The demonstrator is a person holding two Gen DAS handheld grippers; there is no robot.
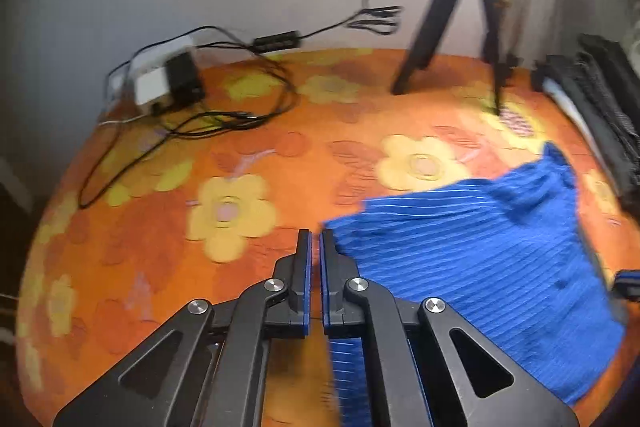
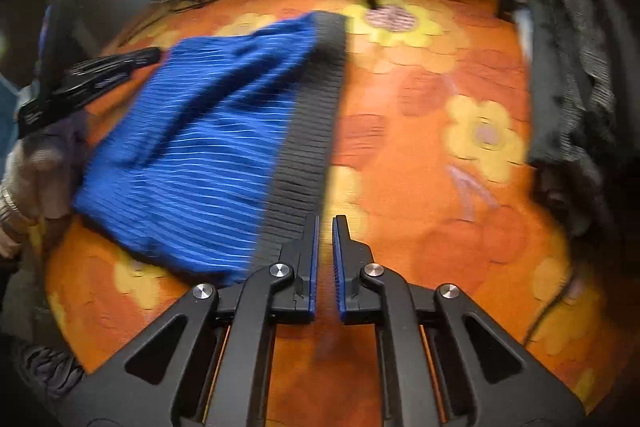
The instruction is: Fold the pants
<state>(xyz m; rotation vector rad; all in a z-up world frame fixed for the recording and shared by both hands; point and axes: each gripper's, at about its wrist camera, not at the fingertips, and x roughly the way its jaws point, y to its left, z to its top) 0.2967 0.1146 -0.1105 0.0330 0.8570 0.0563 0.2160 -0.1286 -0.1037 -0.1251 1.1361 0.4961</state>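
The blue ribbed pants (image 1: pixel 472 251) lie folded on the orange flowered cover (image 1: pixel 248 163). In the right wrist view the pants (image 2: pixel 208 131) show a black ribbed waistband (image 2: pixel 312 131) along their right edge. My left gripper (image 1: pixel 316 239) hovers at the pants' left edge, its jaws nearly closed with a thin gap and nothing between them. My right gripper (image 2: pixel 325 227) sits just right of the waistband's near end, jaws nearly closed and empty. The left gripper also shows in the right wrist view (image 2: pixel 92 79) at the far left, in a hand.
A black tripod (image 1: pixel 460 15) stands at the back. Cables and a power adapter (image 1: pixel 176 83) lie at the back left. A stack of dark folded clothes (image 2: pixel 580 83) lies along the right side of the cover.
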